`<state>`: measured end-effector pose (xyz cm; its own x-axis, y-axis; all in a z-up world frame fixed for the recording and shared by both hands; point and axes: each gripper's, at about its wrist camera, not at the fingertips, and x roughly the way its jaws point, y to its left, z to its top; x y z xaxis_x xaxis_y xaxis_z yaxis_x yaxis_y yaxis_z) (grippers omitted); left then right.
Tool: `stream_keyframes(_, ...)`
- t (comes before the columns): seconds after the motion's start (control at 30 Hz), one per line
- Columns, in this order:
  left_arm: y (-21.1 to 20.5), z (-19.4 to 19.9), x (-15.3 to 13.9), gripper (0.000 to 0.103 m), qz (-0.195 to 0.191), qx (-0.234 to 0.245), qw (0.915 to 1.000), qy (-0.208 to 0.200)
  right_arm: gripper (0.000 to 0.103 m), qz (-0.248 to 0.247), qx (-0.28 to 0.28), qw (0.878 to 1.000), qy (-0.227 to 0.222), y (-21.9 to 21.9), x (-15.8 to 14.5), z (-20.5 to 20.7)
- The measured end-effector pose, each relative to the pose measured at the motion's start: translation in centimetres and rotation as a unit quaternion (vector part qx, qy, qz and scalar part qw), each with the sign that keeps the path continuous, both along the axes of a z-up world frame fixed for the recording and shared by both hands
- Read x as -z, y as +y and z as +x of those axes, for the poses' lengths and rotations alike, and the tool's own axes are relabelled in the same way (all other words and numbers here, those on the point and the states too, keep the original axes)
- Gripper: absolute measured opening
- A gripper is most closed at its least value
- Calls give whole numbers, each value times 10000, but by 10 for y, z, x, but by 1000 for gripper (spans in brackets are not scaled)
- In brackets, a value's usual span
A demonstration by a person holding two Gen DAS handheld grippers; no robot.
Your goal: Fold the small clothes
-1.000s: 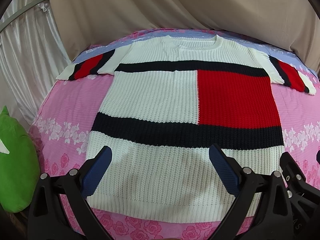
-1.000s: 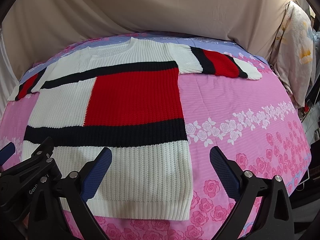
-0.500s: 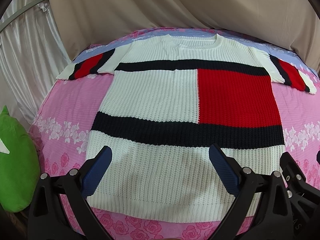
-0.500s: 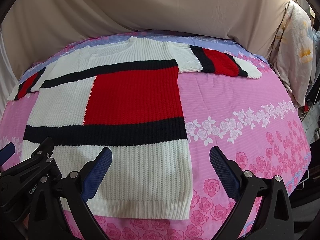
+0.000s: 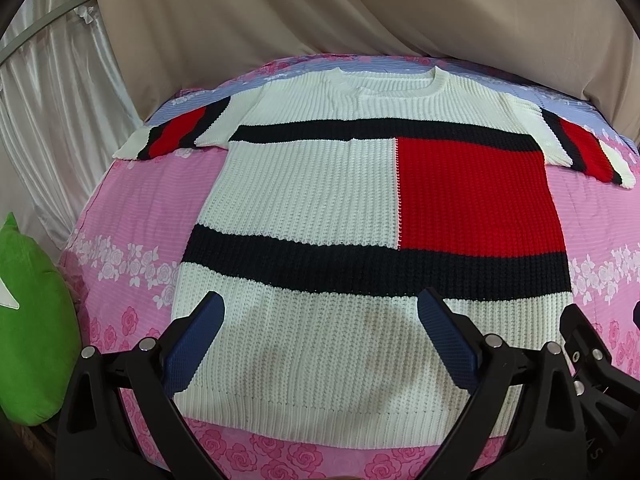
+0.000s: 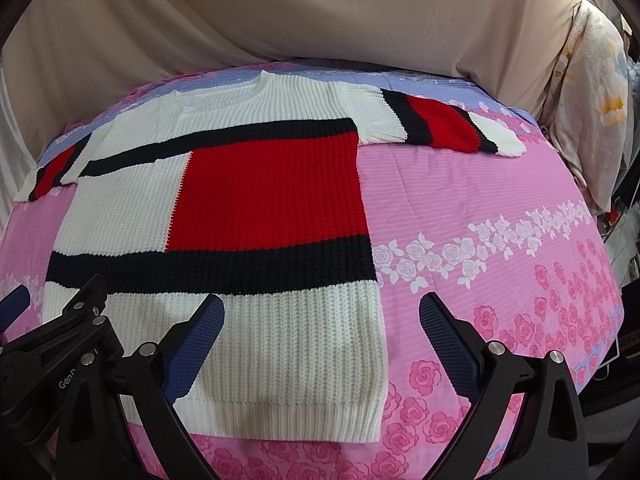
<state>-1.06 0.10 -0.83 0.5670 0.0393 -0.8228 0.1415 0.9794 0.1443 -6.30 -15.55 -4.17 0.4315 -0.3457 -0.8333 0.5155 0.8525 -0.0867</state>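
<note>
Two tools, left [image 5: 320, 332] and right [image 6: 322, 332], hovered with fingers apart over the flat-spread white, red and navy chunky-knit sweater [image 5: 360, 216] on the pink rose-print bed [image 6: 500, 208]; soft, floppy, probably weighty, best pinched at the ribbed hem corners.

This is a bedroom in a home. A bed [image 6: 500, 208] fills both views, spread with a pink rose-printed quilt [image 5: 132, 216]. Beige drapes [image 5: 320, 12] hang behind it, a pale satin curtain [image 5: 52, 92] at the left, a green cushion [image 5: 32, 332] beside the bed, and floral bedding [image 6: 592, 92] piled at the right.
</note>
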Motion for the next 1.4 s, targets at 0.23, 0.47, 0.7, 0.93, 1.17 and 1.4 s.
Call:
stream_keyframes(0.23,0,1,1,95,9,2,10000,13,97,37,11,10000,64,-1,2,5)
stream_keyframes(0.47,-4,8,6,94,84,-9,9999,77,97,98,18,9999,127,-4,6,11)
stream_keyframes(0.7,-1,34,10,97,-245,-180,9986,431,97,705,-178,9973,86,-24,20,29)
stream_keyframes(0.93,27,71,14,96,-1217,-526,9878,815,94,1466,1297,9792,-530,-220,34,49)
stream_keyframes(1.17,55,86,32,96,-1746,-1245,9711,1051,87,1703,3000,9326,-1064,-422,56,45)
stream_keyframes(1.4,58,94,30,96,-1590,-1083,9763,987,37,2014,3197,9161,-1338,-466,75,66)
